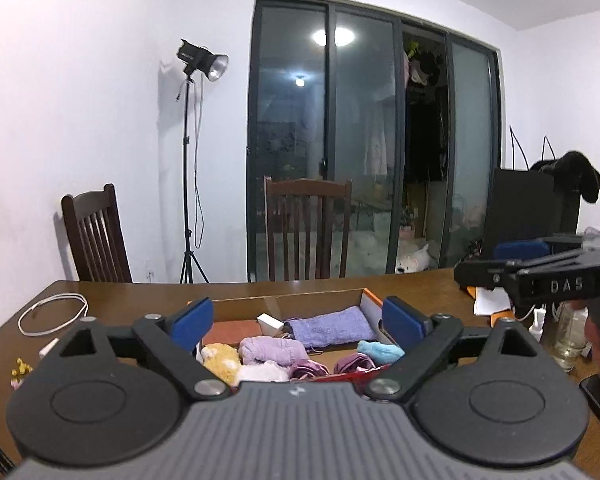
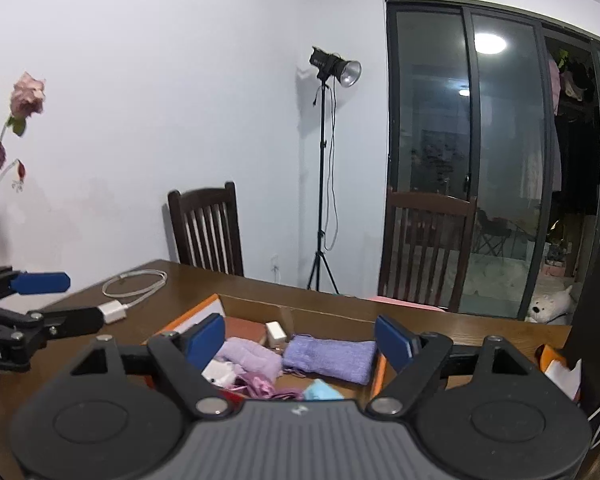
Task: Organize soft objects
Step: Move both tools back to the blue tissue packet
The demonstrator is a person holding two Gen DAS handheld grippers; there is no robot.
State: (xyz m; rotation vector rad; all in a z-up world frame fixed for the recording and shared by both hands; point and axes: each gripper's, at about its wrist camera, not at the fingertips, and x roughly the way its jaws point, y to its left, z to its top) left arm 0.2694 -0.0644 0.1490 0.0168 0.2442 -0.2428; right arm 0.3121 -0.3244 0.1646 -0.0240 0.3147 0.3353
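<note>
An open cardboard box [image 1: 284, 295] [image 2: 260, 305] sits on the brown table and holds several soft things. Among them are a purple knitted pouch [image 1: 328, 326] [image 2: 328, 358], a lilac roll [image 1: 270, 350] [image 2: 248, 356], a yellow plush [image 1: 220, 360], a teal cloth [image 1: 380, 350] [image 2: 320, 394] and pink pieces [image 1: 308, 368]. My left gripper [image 1: 296, 314] [image 2: 68, 302] hovers over the box's near side, open and empty. My right gripper [image 2: 300, 338] [image 1: 496, 260] is also above the box, open, with nothing between its blue pads [image 2: 204, 336].
A white cable [image 1: 52, 312] with its charger [image 2: 114, 312] lies on the table's left part. Two dark wooden chairs [image 1: 96, 236] [image 1: 308, 228] stand behind the table, and a light stand [image 1: 188, 160] beyond them. A clear bottle [image 1: 568, 332], papers and a black box crowd the right.
</note>
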